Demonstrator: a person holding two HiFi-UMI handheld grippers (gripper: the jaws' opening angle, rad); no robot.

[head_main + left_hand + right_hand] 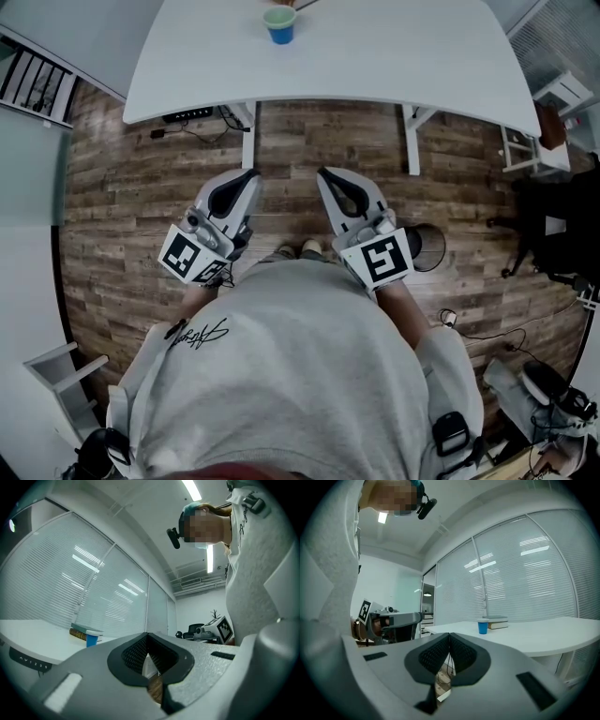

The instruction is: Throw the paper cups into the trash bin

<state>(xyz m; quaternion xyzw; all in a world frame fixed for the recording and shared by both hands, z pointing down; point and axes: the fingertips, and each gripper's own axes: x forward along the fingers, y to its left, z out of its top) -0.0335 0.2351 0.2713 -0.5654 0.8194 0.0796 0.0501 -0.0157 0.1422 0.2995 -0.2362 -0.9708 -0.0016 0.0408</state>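
A blue paper cup (279, 25) stands on the far side of the white table (375, 66). It also shows far off in the left gripper view as the cup (92, 641) and in the right gripper view as the cup (483, 627). My left gripper (251, 174) and right gripper (323, 172) are held side by side over the wooden floor, short of the table's near edge. Both point toward the table. The left gripper's (147, 635) jaws meet at the tips with nothing between them. The right gripper's (450, 635) jaws are likewise shut and empty.
A dark round bin-like object (428, 247) sits on the floor just right of the right gripper. Books (497, 623) lie next to the cup. Table legs (412, 141) and cables (192, 127) are ahead, a black chair (544, 225) at right, a white shelf (66, 375) at lower left.
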